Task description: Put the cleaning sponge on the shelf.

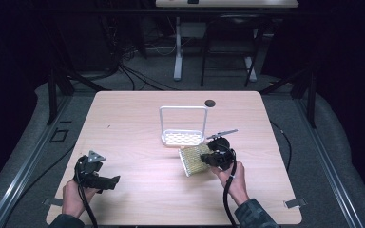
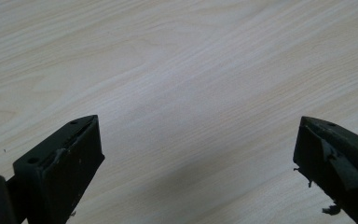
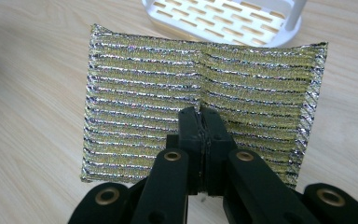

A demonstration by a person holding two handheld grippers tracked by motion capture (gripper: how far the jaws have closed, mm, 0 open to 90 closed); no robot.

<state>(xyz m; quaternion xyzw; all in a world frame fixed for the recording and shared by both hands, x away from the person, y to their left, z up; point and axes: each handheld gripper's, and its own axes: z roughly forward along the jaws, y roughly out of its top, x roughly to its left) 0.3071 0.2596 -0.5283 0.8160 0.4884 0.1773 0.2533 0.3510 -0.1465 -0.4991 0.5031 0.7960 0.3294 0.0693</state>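
The right gripper is pinching the gold scouring pad between its closed jaws, lifting it just beside the white rack near the table centre. The left gripper is hovering wide open near the front left corner, holding nothing.

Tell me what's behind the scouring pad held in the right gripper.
Behind the scouring pad, pinched by the right gripper, sits the white slotted holder on the table. The pad hides the holder's near edge.
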